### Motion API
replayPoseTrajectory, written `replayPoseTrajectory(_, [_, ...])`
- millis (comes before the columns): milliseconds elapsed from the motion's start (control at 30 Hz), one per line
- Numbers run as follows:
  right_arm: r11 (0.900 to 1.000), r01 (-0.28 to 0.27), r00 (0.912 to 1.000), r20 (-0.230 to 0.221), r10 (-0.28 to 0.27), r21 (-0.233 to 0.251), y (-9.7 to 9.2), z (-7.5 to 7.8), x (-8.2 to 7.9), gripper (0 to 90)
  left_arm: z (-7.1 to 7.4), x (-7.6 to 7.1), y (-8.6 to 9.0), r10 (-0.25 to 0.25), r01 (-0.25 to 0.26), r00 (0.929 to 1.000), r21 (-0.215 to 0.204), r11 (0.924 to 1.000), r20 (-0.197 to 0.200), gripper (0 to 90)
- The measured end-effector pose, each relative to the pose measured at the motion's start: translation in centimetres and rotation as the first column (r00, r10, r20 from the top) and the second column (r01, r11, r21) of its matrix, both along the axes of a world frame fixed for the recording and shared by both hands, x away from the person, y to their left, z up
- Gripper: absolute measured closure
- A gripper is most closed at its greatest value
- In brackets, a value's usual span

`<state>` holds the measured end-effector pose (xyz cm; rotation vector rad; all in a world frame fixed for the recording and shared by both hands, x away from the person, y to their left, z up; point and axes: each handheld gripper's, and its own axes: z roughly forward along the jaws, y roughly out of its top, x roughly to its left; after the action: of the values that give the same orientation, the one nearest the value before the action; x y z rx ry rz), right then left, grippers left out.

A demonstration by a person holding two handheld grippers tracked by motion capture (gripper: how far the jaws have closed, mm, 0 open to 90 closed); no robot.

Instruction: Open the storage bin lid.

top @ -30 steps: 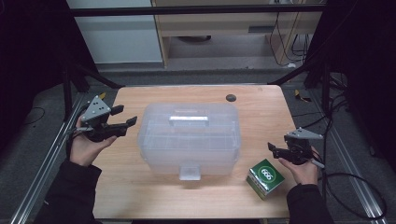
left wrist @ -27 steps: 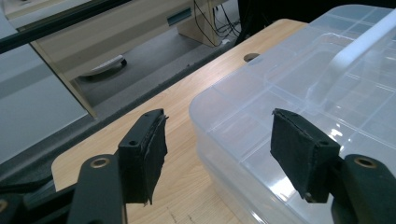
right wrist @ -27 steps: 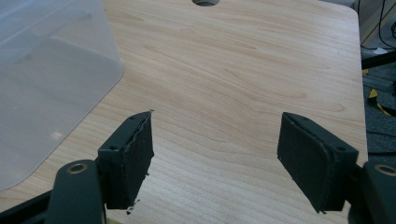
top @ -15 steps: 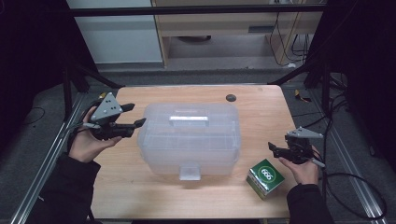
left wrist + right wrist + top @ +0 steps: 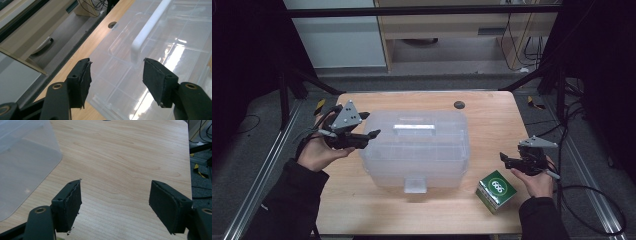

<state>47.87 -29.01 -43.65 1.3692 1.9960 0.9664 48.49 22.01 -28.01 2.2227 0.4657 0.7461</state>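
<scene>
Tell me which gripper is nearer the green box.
Right. The right gripper hovers just above and beside the green box at the table's near right corner; the left gripper is across the table, at the clear bin's left edge.

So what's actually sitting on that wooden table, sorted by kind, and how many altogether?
Clear plastic storage box with a white handle: 1
Green carton: 1
Total: 2
</scene>
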Motion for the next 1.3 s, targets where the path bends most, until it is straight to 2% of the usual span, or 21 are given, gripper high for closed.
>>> replayPoseTrajectory(67, [1.0, -0.003, 1.0, -0.002, 0.003, -0.003, 0.0, 0.0, 0.0, 26.4, -0.1, 0.0, -0.6, -0.017, 0.017, 0.9999, 0.018, 0.9997, 0.002, 38.9])
replayPoseTrajectory(233, [1.0, 0.0, 1.0, -0.007, 0.0, 0.005, 0.1, 0.0, 0.0, 26.4, -0.2, 0.1, -1.4, -0.036, 0.036, 0.9994, 0.032, 0.9989, -0.002, 38.8])
replayPoseTrajectory(300, [1.0, -0.002, 1.0, -0.009, 0.002, -0.007, 0.1, -0.2, 0.1, 26.3, -0.3, 0.1, -1.9, -0.049, 0.05, 0.9988, 0.054, 0.9973, -0.003, 38.8])
replayPoseTrajectory(667, [0.9999, -0.003, 0.9999, -0.016, 0.003, -0.013, 0.1, -0.3, 0.1, 26.2, -0.2, 0.0, -3.1, -0.087, 0.087, 0.9962, 0.099, 0.9913, -0.006, 38.3])
replayPoseTrajectory(800, [0.9998, -0.007, 0.9999, -0.016, 0.006, -0.019, 0.2, -0.3, 0.1, 26.4, 0.0, 0.0, -3.9, -0.104, 0.103, 0.9946, 0.141, 0.9847, -0.002, 38.5])
replayPoseTrajectory(867, [0.9998, -0.007, 0.9998, -0.019, 0.007, -0.018, 0.2, -0.3, 0.1, 26.4, -0.1, 0.1, -4.2, -0.108, 0.108, 0.9941, 0.139, 0.9844, -0.003, 38.6])
replayPoseTrajectory(1067, [1.0, -0.004, 0.9999, -0.011, 0.004, 0.005, 0.1, -0.2, 0.1, 26.8, -0.3, 0.2, -5.2, -0.127, 0.126, 0.9919, 0.18, 0.9755, -0.008, 38.5])
replayPoseTrajectory(1200, [1.0, -0.004, 0.9999, -0.016, 0.004, -0.003, 0.1, -0.3, 0.1, 27.2, -0.3, 0.4, -5.7, -0.136, 0.133, 0.9907, 0.208, 0.9691, 0.002, 39.1])
replayPoseTrajectory(1267, [0.9999, -0.008, 0.9998, -0.02, 0.008, -0.007, 0.2, -0.3, 0.1, 27.5, -0.4, 0.5, -5.8, -0.135, 0.131, 0.9908, 0.206, 0.9698, 0.006, 39.7])
replayPoseTrajectory(1300, [0.9999, -0.008, 0.9998, -0.02, 0.008, -0.007, 0.2, -0.3, 0.1, 27.5, -0.4, 0.5, -5.9, -0.137, 0.132, 0.9905, 0.217, 0.9671, 0.008, 39.7])
